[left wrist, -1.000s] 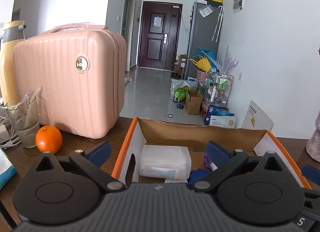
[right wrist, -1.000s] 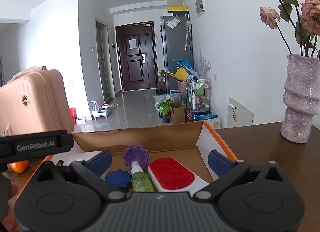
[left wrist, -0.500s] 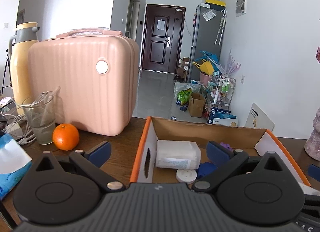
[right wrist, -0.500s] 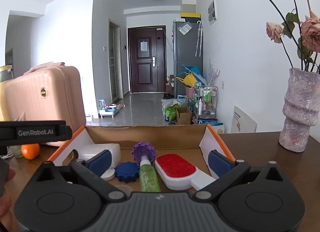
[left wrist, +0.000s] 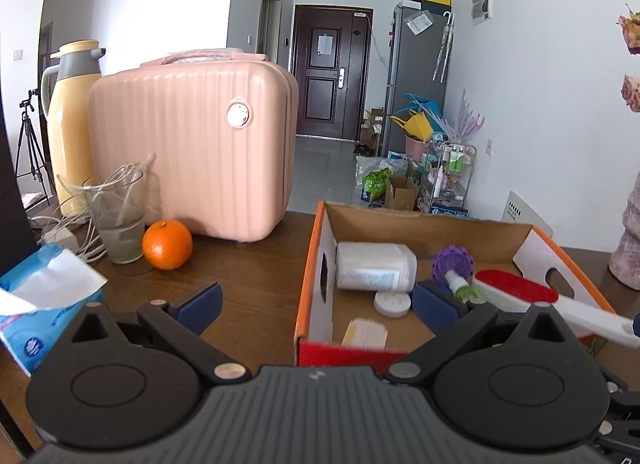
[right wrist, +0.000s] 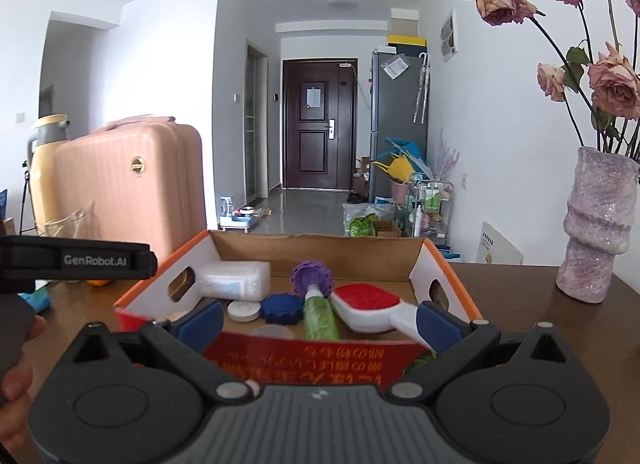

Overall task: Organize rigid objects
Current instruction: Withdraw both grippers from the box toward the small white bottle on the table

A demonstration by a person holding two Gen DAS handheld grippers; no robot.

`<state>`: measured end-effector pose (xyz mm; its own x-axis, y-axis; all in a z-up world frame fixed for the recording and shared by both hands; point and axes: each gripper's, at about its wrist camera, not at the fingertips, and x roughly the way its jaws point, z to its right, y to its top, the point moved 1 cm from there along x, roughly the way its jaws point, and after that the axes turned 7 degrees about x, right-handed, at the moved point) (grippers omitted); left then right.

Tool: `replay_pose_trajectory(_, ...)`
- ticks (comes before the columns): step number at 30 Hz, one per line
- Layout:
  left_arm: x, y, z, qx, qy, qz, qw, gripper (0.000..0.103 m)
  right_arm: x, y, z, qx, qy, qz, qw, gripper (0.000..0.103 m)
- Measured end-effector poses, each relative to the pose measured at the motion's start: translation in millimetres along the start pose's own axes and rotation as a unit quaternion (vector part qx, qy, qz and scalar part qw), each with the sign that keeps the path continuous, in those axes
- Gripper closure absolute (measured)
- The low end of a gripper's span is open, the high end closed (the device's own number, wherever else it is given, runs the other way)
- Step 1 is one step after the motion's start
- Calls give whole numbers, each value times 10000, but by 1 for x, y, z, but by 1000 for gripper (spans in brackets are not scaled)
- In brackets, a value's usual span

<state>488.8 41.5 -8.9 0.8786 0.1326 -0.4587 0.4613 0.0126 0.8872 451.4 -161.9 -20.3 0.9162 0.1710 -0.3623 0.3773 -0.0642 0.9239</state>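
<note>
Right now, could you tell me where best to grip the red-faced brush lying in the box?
Probably by its white handle, which sticks out toward the box's near right corner. Come from above with the right tongs, closing across the narrow handle; the broad red head looks too wide.

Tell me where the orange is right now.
In the left wrist view the orange sits on the wooden table, left of the cardboard box, between the glass and the pink suitcase.

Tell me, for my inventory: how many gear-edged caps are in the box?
2: a purple cap at the back by the spray bottle, a blue cap left of that bottle. Others may be hidden.
</note>
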Motion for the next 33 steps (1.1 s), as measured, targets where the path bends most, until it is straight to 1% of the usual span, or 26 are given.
replay_pose_trajectory(8,-23,-19,-4,57,-17,-102,9999,0,-26,-16,-5,-107,48,-98,9999,0)
replay_pose_trajectory(18,-52,-45,-7,143,-67,-290,9995,0,-52,-40,-3,-169,-55,-366,9992,0)
replay_pose_trajectory(27,-79,-67,-1,285,-128,-404,9987,0,-76,-58,3,-191,-145,-533,9983,0)
replay_pose_trajectory(33,-95,-80,2,363,-204,-473,9980,0,-85,-66,13,-23,-204,-699,9973,0)
